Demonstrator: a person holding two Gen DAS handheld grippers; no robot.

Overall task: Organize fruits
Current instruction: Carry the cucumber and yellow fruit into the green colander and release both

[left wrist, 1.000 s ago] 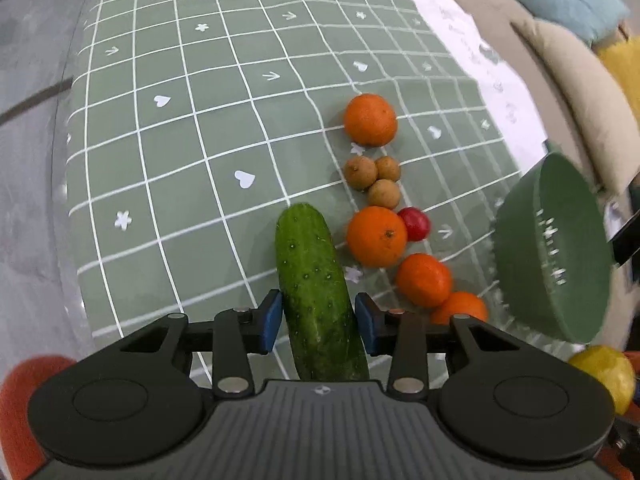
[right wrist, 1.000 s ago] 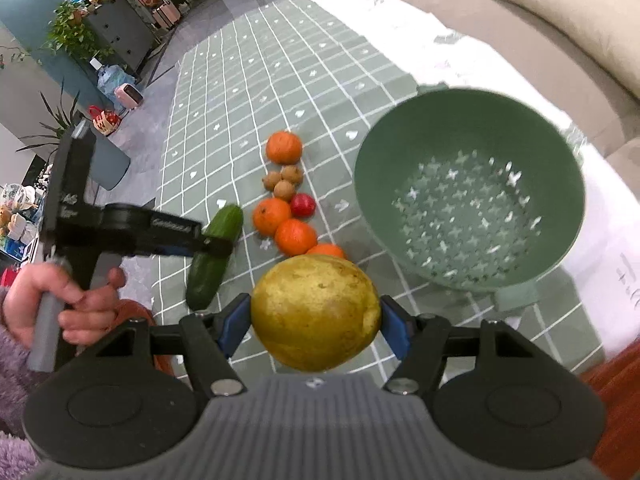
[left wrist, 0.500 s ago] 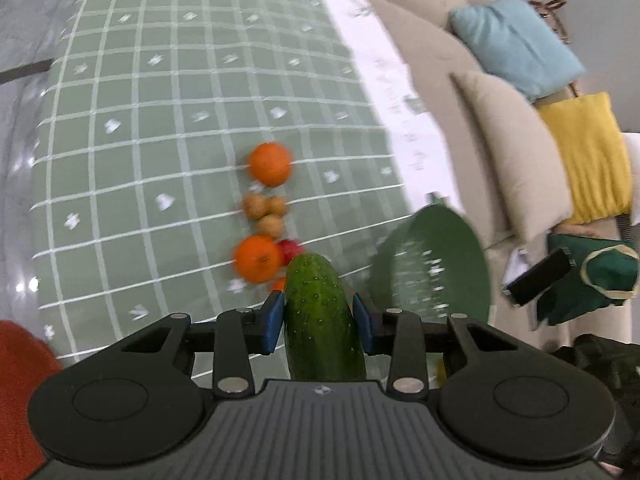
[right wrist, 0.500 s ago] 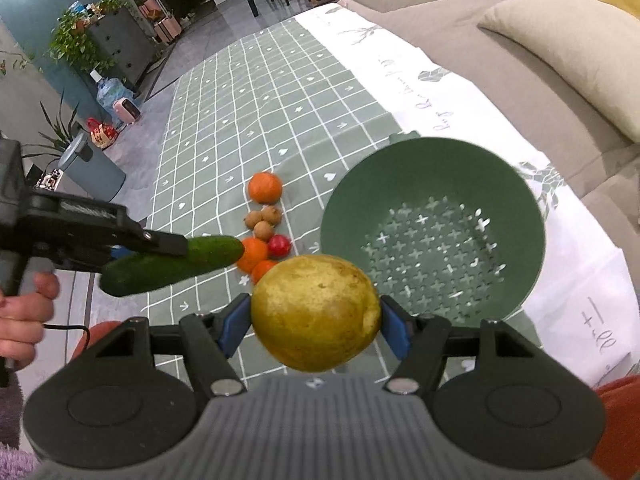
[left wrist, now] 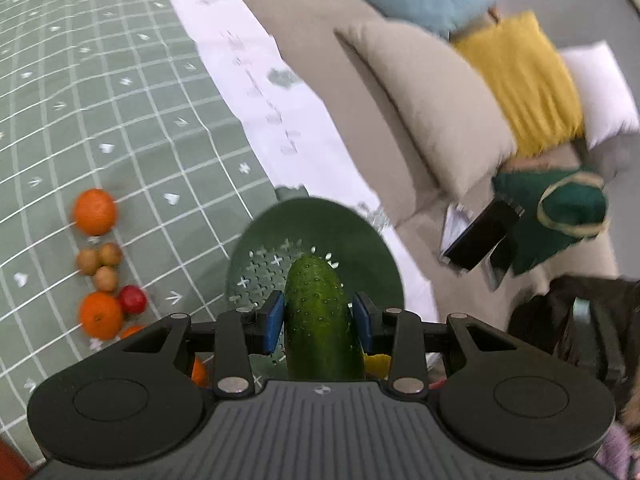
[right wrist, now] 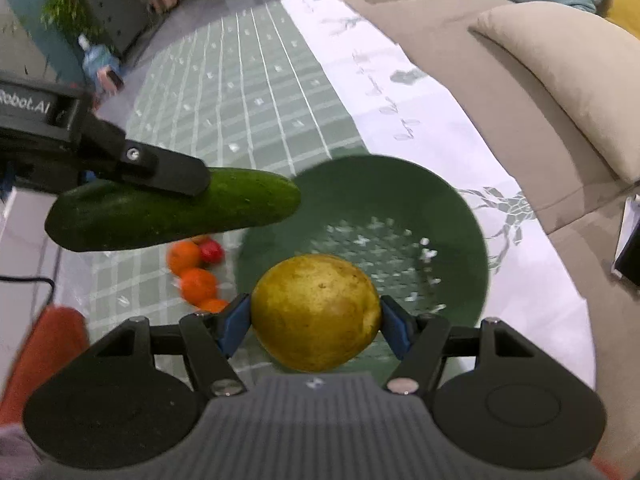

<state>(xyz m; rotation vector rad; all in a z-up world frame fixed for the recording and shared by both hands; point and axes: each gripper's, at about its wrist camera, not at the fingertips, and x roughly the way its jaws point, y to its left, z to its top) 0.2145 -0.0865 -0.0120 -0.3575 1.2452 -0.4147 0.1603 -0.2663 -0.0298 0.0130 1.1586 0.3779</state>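
Observation:
My left gripper (left wrist: 319, 322) is shut on a green cucumber (left wrist: 320, 312) and holds it in the air above the near edge of the green colander (left wrist: 360, 240). In the right wrist view the cucumber (right wrist: 172, 210) hangs at the left, its tip over the colander's (right wrist: 400, 196) left rim. My right gripper (right wrist: 316, 320) is shut on a yellow pear (right wrist: 316, 312), held above the colander's near side. Oranges (left wrist: 95, 211), small brown fruits (left wrist: 99, 265) and a red fruit (left wrist: 132, 299) lie in a row on the green checked cloth (left wrist: 120, 100).
A beige sofa (left wrist: 420, 112) with blue, yellow and white cushions runs along the far side of the table. A white cloth strip (left wrist: 260, 92) borders the green cloth. A dark phone-like object (left wrist: 480, 236) and green fabric (left wrist: 568, 204) lie on the sofa.
My left gripper has lifted the cucumber off the cloth and carried it right, over the colander. My right gripper with the pear has moved closer over the colander.

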